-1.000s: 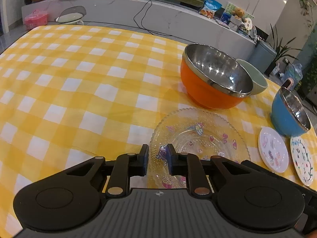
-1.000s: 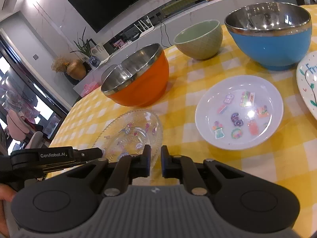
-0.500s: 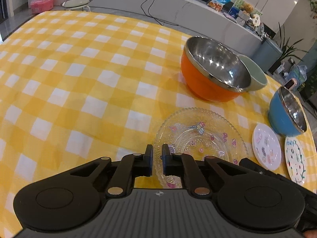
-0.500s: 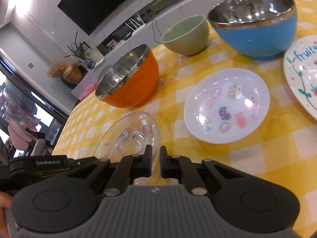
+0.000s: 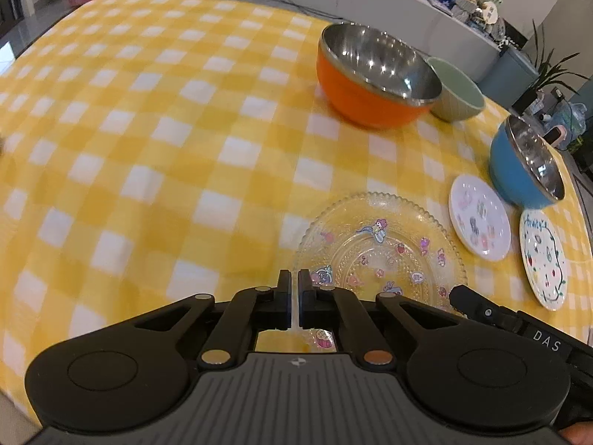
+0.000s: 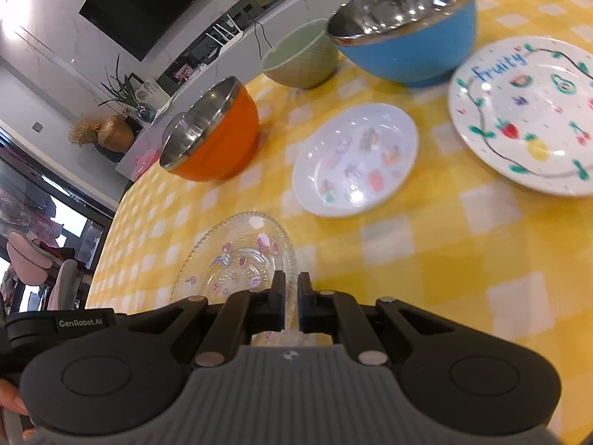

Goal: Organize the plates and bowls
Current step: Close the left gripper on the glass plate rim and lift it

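Left gripper (image 5: 295,289): we see its jaws pressed together on the near-left rim of the clear glass plate (image 5: 385,248); they have just been closing, with the rim between them.
Right gripper (image 6: 291,291): we see its jaws nearly together, pinching the plate's near-right rim.
Glass plate: we find it nearest of all, scalloped at the edge and dotted with cartoon stickers (whether it is clear of the cloth we cannot tell).
Tablecloth (image 5: 148,155): we see yellow and white checks under everything.
Small white plate (image 6: 355,159): we see it beyond the glass plate to the right, apart from it, with pastel pictures.
Fruit plate (image 6: 526,115): we place it right of the small plate, lettered in blue.
Orange bowl (image 5: 374,78): we see it farther back, steel-lined and upright.
Green bowl (image 6: 300,55): we see it between the orange bowl and the blue bowl (image 6: 407,26).
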A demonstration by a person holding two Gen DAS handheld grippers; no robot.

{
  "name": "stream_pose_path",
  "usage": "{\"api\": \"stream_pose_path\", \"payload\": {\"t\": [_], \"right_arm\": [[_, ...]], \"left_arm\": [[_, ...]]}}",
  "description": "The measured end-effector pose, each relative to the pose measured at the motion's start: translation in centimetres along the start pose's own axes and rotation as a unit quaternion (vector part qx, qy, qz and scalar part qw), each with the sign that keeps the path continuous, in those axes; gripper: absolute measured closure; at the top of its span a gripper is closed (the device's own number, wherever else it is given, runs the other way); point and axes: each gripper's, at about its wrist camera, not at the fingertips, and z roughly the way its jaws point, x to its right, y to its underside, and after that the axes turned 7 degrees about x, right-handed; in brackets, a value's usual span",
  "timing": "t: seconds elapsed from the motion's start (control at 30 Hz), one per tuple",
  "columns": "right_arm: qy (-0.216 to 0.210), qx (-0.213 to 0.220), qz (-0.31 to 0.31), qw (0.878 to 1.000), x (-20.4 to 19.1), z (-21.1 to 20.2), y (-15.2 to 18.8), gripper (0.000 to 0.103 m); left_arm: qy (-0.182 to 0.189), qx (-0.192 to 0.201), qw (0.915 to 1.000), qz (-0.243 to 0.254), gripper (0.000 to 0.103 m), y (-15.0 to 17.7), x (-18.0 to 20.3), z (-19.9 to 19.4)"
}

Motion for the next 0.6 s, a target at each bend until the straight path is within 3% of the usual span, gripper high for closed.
{"api": "stream_pose_path", "payload": {"t": [0.6], "right_arm": [[-0.007, -0.055, -0.017, 0.998, -0.2, -3.6, 3.1, 0.1]], "left_arm": [[-0.048, -0.018, 0.9987, 0.006, 0.102, 4.4, -0.1, -3.5]]}}
